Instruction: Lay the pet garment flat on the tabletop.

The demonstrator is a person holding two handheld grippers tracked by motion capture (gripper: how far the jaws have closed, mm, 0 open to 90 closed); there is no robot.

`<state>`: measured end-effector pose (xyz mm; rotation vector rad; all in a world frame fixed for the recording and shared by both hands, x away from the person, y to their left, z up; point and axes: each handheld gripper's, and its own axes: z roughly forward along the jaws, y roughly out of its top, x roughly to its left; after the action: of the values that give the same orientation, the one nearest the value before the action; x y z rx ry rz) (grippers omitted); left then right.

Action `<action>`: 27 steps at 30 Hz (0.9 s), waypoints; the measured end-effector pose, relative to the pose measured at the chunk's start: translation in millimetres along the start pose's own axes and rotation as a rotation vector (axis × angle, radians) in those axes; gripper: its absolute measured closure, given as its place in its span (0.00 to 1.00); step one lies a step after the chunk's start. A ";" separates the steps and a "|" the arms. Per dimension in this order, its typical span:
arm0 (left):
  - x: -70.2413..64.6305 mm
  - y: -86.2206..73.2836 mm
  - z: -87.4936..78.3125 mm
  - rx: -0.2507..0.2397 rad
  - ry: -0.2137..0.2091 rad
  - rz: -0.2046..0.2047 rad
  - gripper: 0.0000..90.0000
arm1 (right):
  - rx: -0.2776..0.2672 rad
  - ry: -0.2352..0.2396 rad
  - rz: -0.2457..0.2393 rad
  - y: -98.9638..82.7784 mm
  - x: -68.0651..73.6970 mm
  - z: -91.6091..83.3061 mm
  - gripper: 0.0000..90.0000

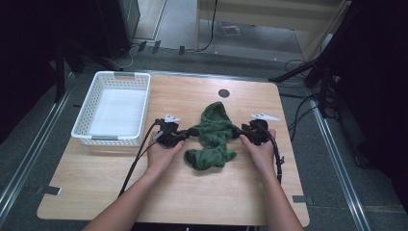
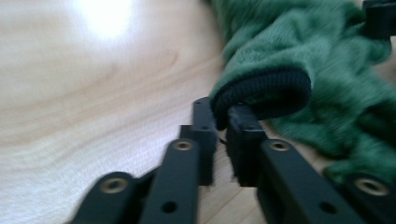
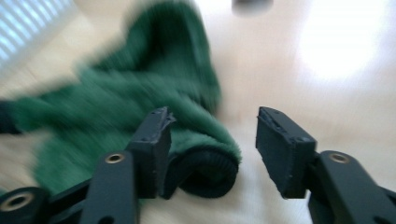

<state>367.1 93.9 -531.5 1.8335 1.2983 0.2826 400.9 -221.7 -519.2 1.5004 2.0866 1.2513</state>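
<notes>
We see a green sock [image 1: 213, 136] crumpled on the table [image 1: 202, 192], well to the right of the white basket [image 1: 113, 108]. Our left gripper [image 2: 223, 122] sits at the sock's left side, its jaws barely parted with the dark cuff [image 2: 266, 91] caught between the tips. Our right gripper [image 3: 211, 133] is at the sock's right side, jaws spread apart, the other cuff [image 3: 205, 170] lying loose between them, unpressed.

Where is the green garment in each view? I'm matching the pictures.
High view: green garment at table centre.
Left gripper view: upper right, dark cuff at the jaw tips.
Right gripper view: left and centre, blurred.
Shared landmark: pale wooden table.
</notes>
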 end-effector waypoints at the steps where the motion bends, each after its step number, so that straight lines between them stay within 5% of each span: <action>1: 0.0 0.0 0.0 0.000 0.000 0.000 0.75 | 0.000 0.000 0.000 0.0 0.0 0.0 0.50; 2: 0.3 5.1 -8.7 -0.018 -0.009 -0.037 0.66 | -0.094 0.034 0.016 15.6 1.1 -14.6 0.48; 4: 2.4 10.7 -19.3 -0.031 -0.025 -0.084 0.54 | -0.141 0.060 0.021 33.2 3.7 -20.8 0.50; 5: 2.4 10.7 -19.3 -0.031 -0.025 -0.084 0.53 | -0.141 0.060 0.021 33.2 3.7 -20.8 0.50; 6: 5.9 14.6 -33.6 -0.087 -0.056 -0.120 0.53 | -0.136 0.067 -0.008 50.6 10.5 -17.5 0.58; 9: 11.7 19.0 -51.7 -0.150 -0.078 -0.131 0.54 | -0.105 0.066 -0.098 66.5 24.9 -2.2 0.87; 10: 11.7 19.0 -51.7 -0.150 -0.078 -0.131 0.58 | -0.105 0.066 -0.098 66.5 24.9 -2.2 0.87; 12: 4.9 21.8 -55.2 -0.178 -0.139 -0.081 0.69 | -0.012 0.073 -0.131 70.3 33.5 25.6 0.98; 13: -4.2 23.0 -51.5 -0.171 -0.159 -0.034 0.72 | 0.018 0.068 -0.147 69.3 36.7 36.0 0.98; 14: -4.2 23.0 -51.5 -0.171 -0.159 -0.034 0.73 | 0.047 0.054 -0.167 67.2 40.8 46.7 0.98; 16: -26.9 24.2 -36.7 -0.151 -0.159 0.060 0.74 | 0.060 0.047 -0.140 62.5 45.9 56.0 0.96; 17: -26.9 24.2 -36.7 -0.151 -0.159 0.060 0.74 | 0.060 0.047 -0.140 62.5 45.9 56.0 0.96; 18: -28.5 23.4 -28.4 -0.146 -0.184 0.024 0.75 | 0.012 0.062 -0.084 56.1 52.9 51.6 0.93; 21: -21.7 21.1 -20.3 -0.123 -0.169 -0.020 0.77 | -0.068 0.068 -0.047 39.0 68.1 29.6 0.91; 24: -15.8 20.2 -18.0 -0.116 -0.170 -0.015 0.78 | -0.058 0.115 -0.134 14.6 87.7 2.2 0.86; 27: -17.1 21.6 -16.1 -0.128 -0.165 -0.018 0.78 | 0.000 0.126 -0.162 -4.6 89.4 -9.3 0.81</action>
<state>364.3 85.2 -500.9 1.6992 1.1557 0.1961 354.4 -148.5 -495.4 1.2527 2.2362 1.3149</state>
